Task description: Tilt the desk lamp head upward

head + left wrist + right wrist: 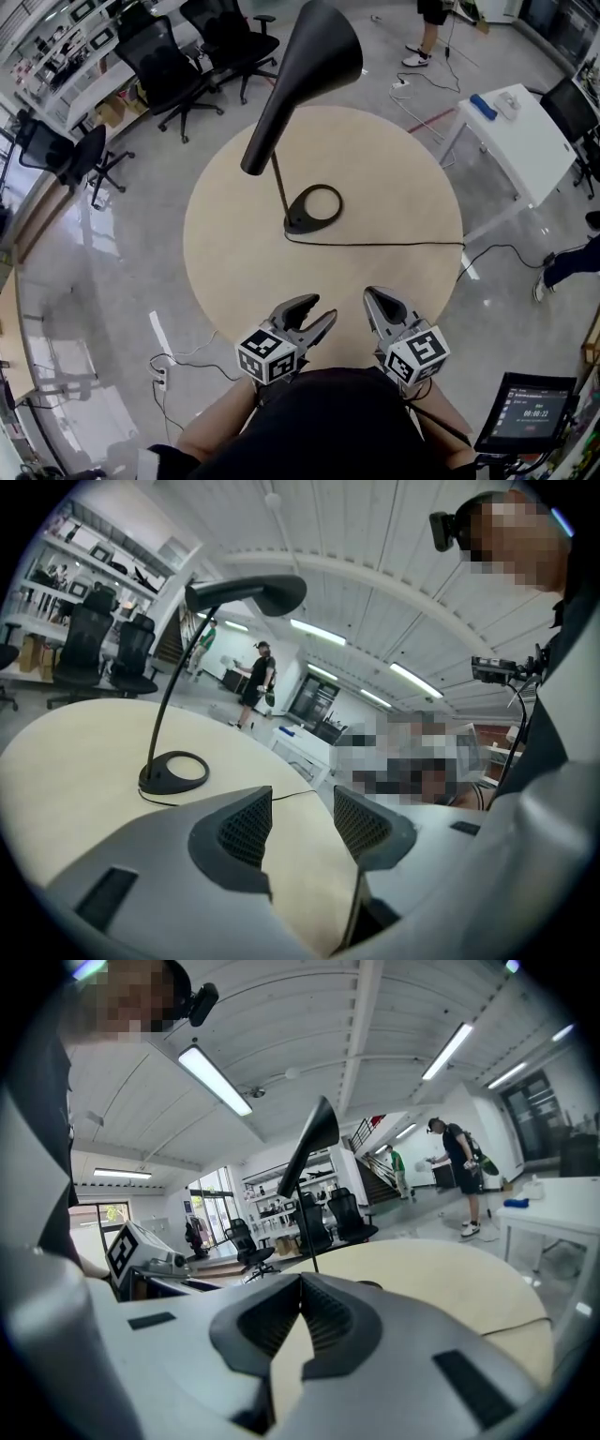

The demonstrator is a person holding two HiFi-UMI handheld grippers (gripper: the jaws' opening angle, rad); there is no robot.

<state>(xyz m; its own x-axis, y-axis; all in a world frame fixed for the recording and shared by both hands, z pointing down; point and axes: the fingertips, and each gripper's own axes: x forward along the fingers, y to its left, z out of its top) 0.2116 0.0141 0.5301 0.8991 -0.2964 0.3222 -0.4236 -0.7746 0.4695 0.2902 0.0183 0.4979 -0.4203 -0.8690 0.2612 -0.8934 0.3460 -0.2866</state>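
A black desk lamp stands near the middle of the round beige table (pixel 225 234). Its ring-shaped base (pixel 314 208) rests flat, and a thin stem rises to the cone head (pixel 305 80), which tips down toward the left. The lamp head (pixel 248 592) also shows in the left gripper view, and the head (pixel 314 1143) shows edge-on in the right gripper view. My left gripper (pixel 315 317) hangs open at the near table edge, nothing between its jaws. My right gripper (pixel 373 302) sits beside it, shut and empty. Both stay well short of the lamp.
The lamp's black cord (pixel 394 246) runs right across the table and off its edge. Black office chairs (pixel 173 70) stand at the back left, a white table (pixel 516 127) at the right. A tablet (pixel 525 412) sits at the lower right. A person (pixel 431 28) stands far back.
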